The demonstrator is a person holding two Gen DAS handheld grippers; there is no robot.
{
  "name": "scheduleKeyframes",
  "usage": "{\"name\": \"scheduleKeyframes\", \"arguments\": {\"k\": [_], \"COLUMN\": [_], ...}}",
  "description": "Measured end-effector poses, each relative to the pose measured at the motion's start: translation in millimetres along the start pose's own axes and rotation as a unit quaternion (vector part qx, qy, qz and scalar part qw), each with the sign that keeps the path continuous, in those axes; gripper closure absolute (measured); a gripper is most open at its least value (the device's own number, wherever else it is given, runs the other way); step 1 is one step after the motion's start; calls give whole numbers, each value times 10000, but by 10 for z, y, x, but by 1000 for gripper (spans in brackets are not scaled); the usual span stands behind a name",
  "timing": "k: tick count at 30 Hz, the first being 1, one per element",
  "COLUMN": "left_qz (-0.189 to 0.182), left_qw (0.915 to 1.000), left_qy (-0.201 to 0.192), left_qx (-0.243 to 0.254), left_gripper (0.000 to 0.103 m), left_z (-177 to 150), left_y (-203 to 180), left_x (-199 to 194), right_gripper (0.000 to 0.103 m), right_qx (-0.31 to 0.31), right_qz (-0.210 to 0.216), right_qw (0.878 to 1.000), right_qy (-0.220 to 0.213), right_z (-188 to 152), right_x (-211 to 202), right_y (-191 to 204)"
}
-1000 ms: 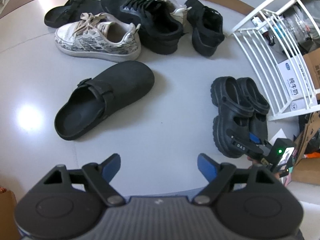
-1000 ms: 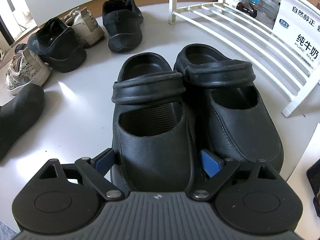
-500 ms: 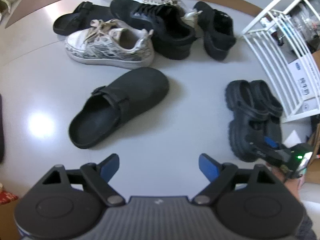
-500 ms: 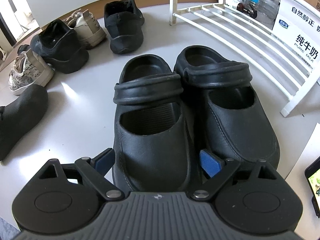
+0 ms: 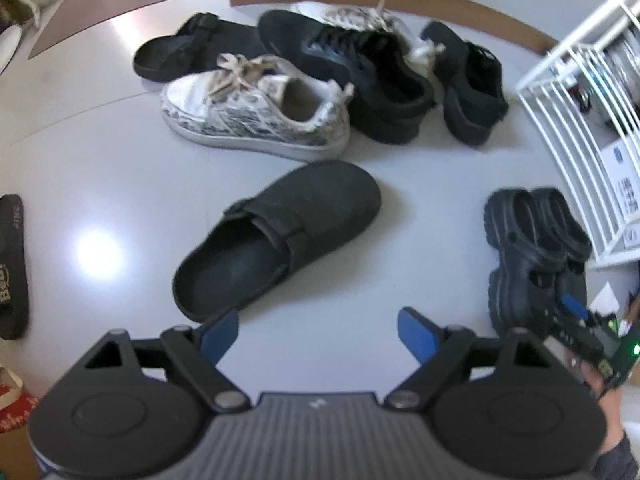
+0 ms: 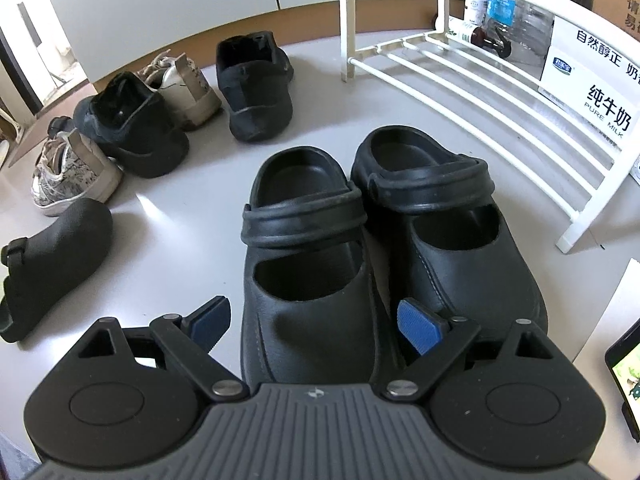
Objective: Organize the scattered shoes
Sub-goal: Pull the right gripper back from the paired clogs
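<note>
The pair of black rubber clogs (image 6: 384,240) is sitting side by side on the pale floor (image 6: 168,248), toes toward the right wrist camera and heels toward the white wire rack (image 6: 480,92), a placement that reads as a finished pairing set just beside the rack where tidy shoes would belong. The right claw (image 6: 316,324) is hanging over the toe of the nearer clog with its blue pads spread wide on either side of it; a gap is showing at the left pad while the right pad is sitting in the cleft between the two clogs, so it looks released rather than gripped. The left claw (image 5: 318,330) is pointing down at the floor, spread wide and carrying nothing, with the heel of the single black felt mule (image 5: 276,240) lying just past its left pad, which suggests that mule is being lined up as the next shoe to sort. Beyond it the rest are still lying jumbled toward the far wall: a patterned white sneaker (image 5: 256,108), a black lace-up sneaker (image 5: 352,76), a black slip-on (image 5: 472,92), a black sandal (image 5: 188,52) and a second pale sneaker mostly covered by the black ones. A dark slide (image 5: 12,264) is being cut off by the frame's left edge, so its shape is unclear. The left view is blurred, the toes of the clogs are hidden under the right claw's body, and whether the mule's partner is anywhere here cannot be told.
</note>
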State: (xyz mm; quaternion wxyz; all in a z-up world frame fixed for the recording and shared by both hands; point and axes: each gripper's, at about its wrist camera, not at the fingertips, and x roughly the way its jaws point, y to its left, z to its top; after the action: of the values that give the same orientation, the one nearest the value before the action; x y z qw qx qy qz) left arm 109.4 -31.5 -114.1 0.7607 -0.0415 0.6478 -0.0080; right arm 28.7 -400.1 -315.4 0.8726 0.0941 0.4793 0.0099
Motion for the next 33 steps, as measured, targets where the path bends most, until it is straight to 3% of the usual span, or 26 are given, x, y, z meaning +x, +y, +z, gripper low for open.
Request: {"name": "scheduleKeyframes", "arguments": {"k": [7,14,18,24,28,33], "left_qz": [125,414,152,79,167,-59], "left_qw": [9998,9986,9996,9999,9986,9980], "left_qy": [-131,-202,-82,-94,-287,-329], "left_qx": [83,243,224,71,399,535], "left_gripper": [14,14,14,11,6,4], "left_z": [107,192,189,243,335,452], "left_y": [149,224,235,288,168,70], "left_x": [73,199,270,349,383,464], "right_gripper": [18,19,19,19,19,19], "right_qx": [-9,-86,-22,-57,-102,-121], "right_qz": [59,96,51,59,132,150], "right_qw": [10000,9999,10000,9999,9998,9996], "right_qy": [-8,-30,-37,-103,-131,-186], "right_z": [8,-13,-4,15,16,48], "right_x": [-42,-61,-28,-39,-68,-97], "right_y": [17,71,91,164,211,217]}}
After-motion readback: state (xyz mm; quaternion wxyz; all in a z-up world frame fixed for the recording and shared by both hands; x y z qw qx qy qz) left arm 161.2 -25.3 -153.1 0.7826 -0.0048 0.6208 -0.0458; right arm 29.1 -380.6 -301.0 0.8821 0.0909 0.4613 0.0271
